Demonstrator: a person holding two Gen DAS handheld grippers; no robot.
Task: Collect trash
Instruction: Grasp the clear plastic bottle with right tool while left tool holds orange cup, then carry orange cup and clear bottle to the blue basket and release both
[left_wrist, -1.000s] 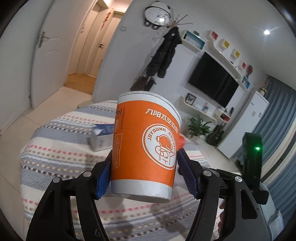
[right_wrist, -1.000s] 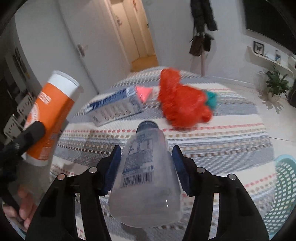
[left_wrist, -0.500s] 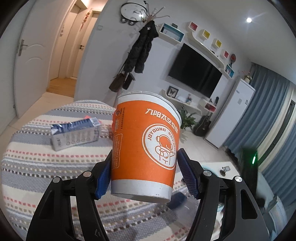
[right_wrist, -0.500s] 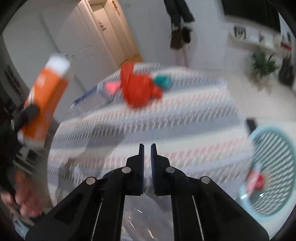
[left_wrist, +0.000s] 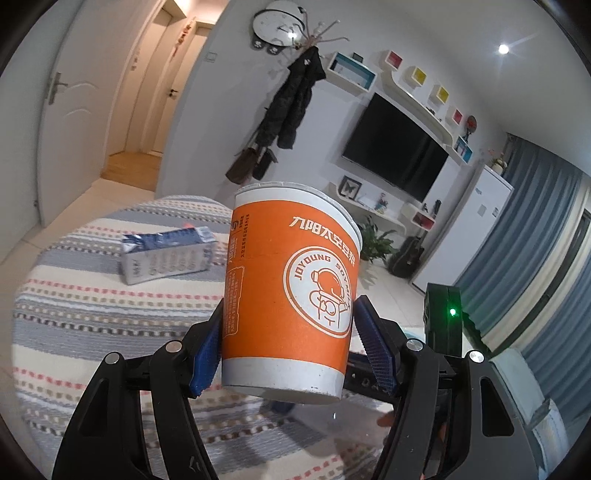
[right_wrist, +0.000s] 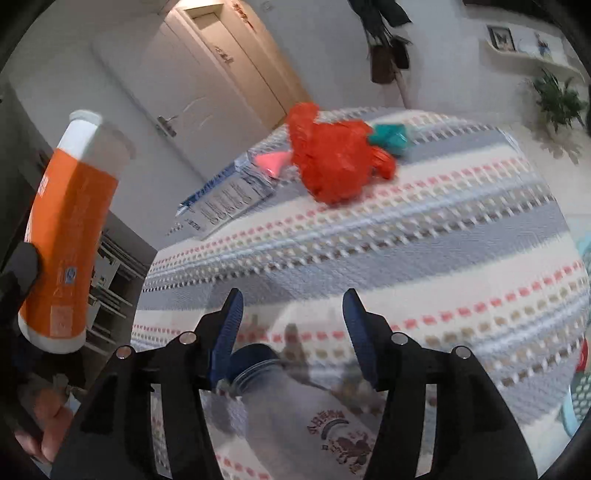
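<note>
Left tool (left_wrist: 290, 345) clamps orange paper cup (left_wrist: 291, 291), carry step. Right tool (right_wrist: 291, 332) wide open, empty; clear plastic bottle (right_wrist: 295, 413) lies at 6 o'clock, needs regrasping.

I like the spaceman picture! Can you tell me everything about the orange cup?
The orange cup looks like paper, with a white rim on top and a white band at the bottom. A white circle on its side shows an astronaut and the words JOYOUNG SOYMILK, with more white writing above. It stands nearly upright in the air over the striped cloth, pinched between the blue pads of the left tongs. Only the pads touch it.
</note>
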